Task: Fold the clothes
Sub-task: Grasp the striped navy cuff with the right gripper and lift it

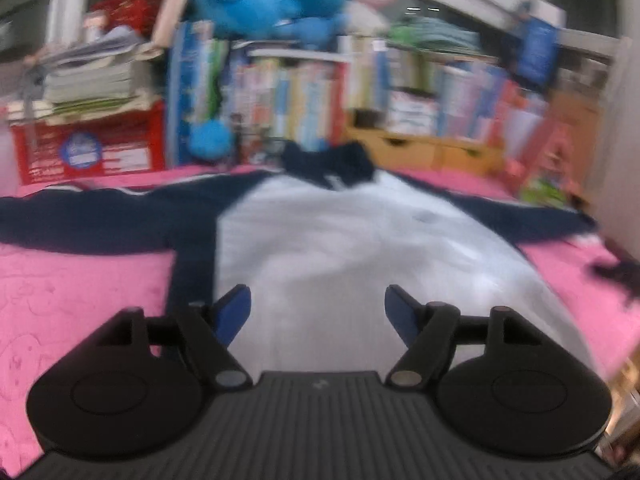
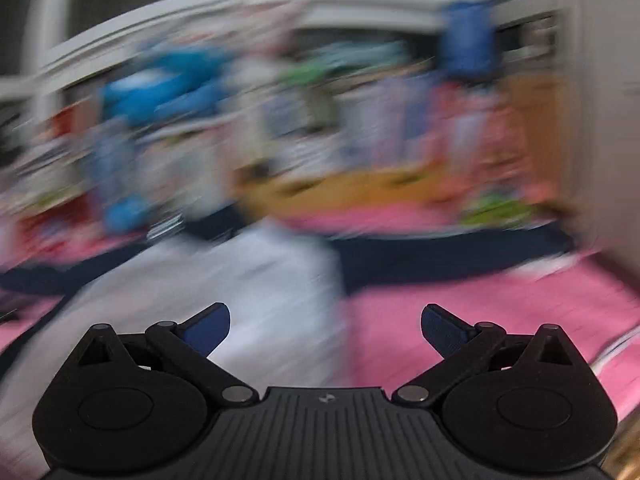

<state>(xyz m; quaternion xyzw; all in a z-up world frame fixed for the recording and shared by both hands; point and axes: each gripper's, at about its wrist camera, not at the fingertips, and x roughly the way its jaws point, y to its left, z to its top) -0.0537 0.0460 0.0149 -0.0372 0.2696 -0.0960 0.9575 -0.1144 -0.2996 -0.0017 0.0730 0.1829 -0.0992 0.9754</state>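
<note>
A white jacket with navy sleeves and collar (image 1: 340,240) lies spread flat on a pink bedspread (image 1: 80,280), sleeves out to both sides. My left gripper (image 1: 318,312) is open and empty above the jacket's lower white part, near its left side seam. My right gripper (image 2: 326,330) is open and empty over the jacket's right edge, where the white cloth (image 2: 240,288) meets the pink bedspread (image 2: 480,312). The right wrist view is heavily blurred by motion.
Behind the bed stand a row of books (image 1: 320,96), a red box (image 1: 88,148) with stacked papers, blue and pink plush toys (image 1: 264,0) and a wooden drawer unit (image 1: 432,148). A dark object (image 1: 620,274) lies on the bedspread at the right.
</note>
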